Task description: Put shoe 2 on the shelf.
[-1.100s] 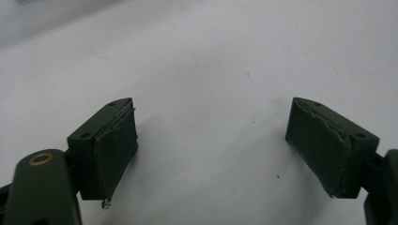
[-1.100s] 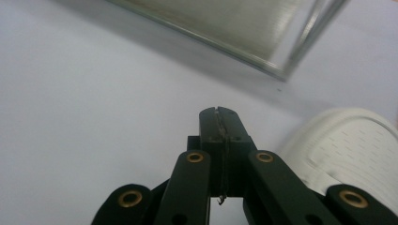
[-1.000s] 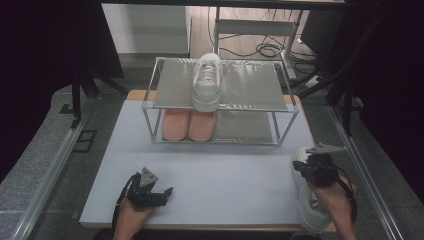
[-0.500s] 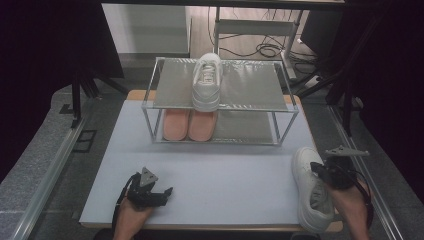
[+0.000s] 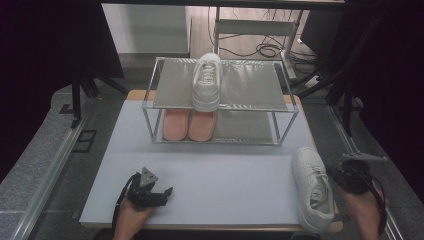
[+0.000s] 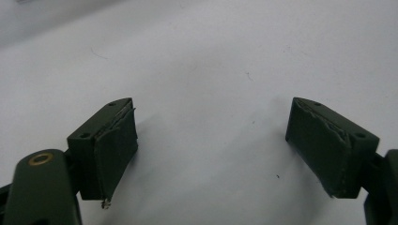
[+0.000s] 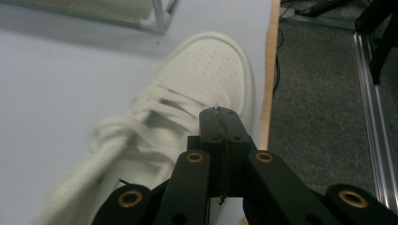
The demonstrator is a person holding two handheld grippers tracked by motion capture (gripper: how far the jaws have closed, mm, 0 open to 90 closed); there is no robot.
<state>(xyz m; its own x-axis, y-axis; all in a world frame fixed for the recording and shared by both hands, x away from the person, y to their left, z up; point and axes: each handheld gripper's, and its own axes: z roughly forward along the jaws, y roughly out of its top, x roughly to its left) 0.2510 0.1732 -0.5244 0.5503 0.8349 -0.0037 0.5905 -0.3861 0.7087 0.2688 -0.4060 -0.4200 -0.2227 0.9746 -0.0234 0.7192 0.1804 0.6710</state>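
A white sneaker lies on the table at the front right corner, toe pointing away from me. My right gripper hovers just to its right, over the table's edge. In the right gripper view the right gripper is shut with nothing between its jaws, above the sneaker's outer side. A second white sneaker stands on the top shelf of a metal rack. My left gripper rests open at the front left; in the left gripper view the left gripper stands wide apart over bare table.
A pair of pink shoes sits on the rack's lower shelf, left of centre. The right half of both shelves is bare. Grey floor and a metal rail run beyond the table's right edge. Cables lie behind the rack.
My right gripper has moved rightward off the sneaker on the table, uncovering it. The sneaker stays in place. The left gripper has not moved.
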